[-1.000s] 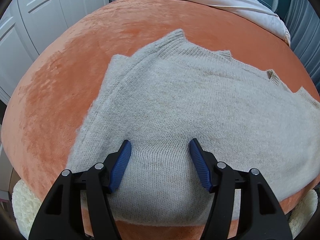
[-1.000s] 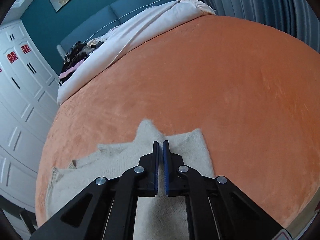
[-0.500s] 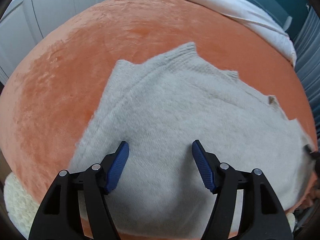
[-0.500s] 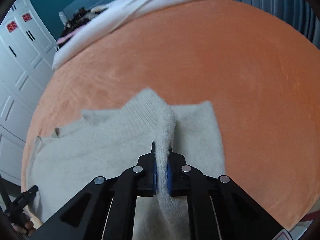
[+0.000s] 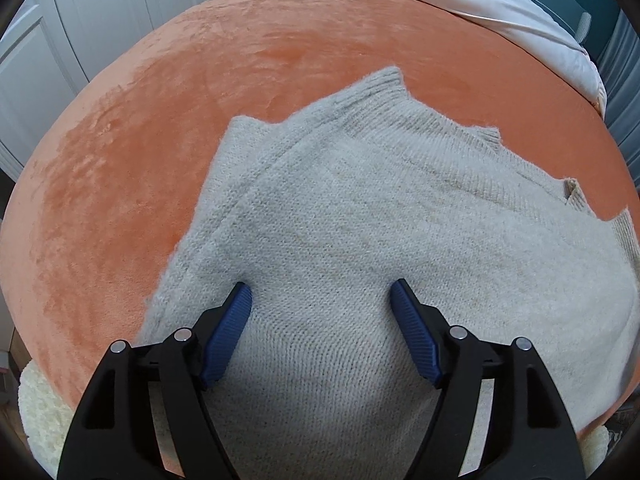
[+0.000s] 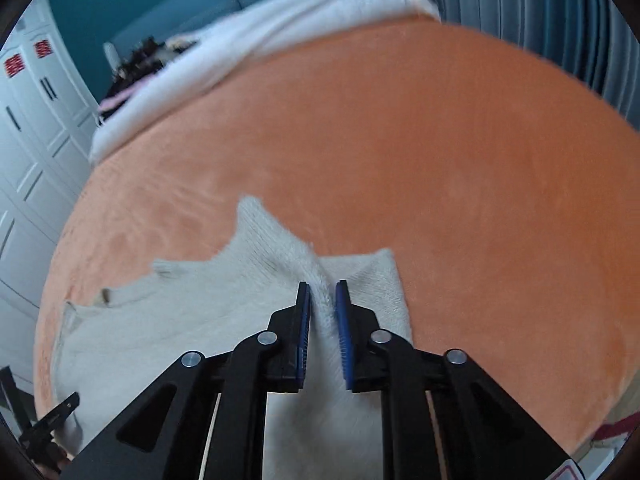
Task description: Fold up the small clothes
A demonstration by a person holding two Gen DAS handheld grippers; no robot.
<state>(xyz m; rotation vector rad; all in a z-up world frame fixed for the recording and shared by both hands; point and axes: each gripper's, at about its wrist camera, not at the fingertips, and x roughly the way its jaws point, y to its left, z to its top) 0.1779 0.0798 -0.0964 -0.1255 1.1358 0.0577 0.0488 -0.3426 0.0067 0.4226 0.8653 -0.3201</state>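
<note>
A beige knit sweater point(image 5: 360, 216) lies spread on the orange blanket point(image 5: 140, 140), with one sleeve folded across its body. My left gripper point(image 5: 321, 292) is open, and its blue fingertips rest on or just above the sweater's near part, empty. In the right wrist view the sweater point(image 6: 192, 316) shows a raised ridge of knit that runs between the fingers of my right gripper point(image 6: 322, 286). Those jaws stand slightly apart, with the fold loose between them. The left gripper's tip point(image 6: 52, 420) shows at the lower left edge there.
The orange blanket point(image 6: 440, 168) covers a bed. A white duvet point(image 6: 260, 48) and dark clothes point(image 6: 140, 56) lie at its far end. White wardrobe doors point(image 5: 80, 12) stand on the left, grey curtains point(image 6: 540, 12) on the right. A cream fluffy rug point(image 5: 40, 420) lies below the bed edge.
My right gripper held a sweater fold pinched half a second ago; its jaws have now parted and the fold sits lower. My left gripper moved forward over the sweater and stayed open.
</note>
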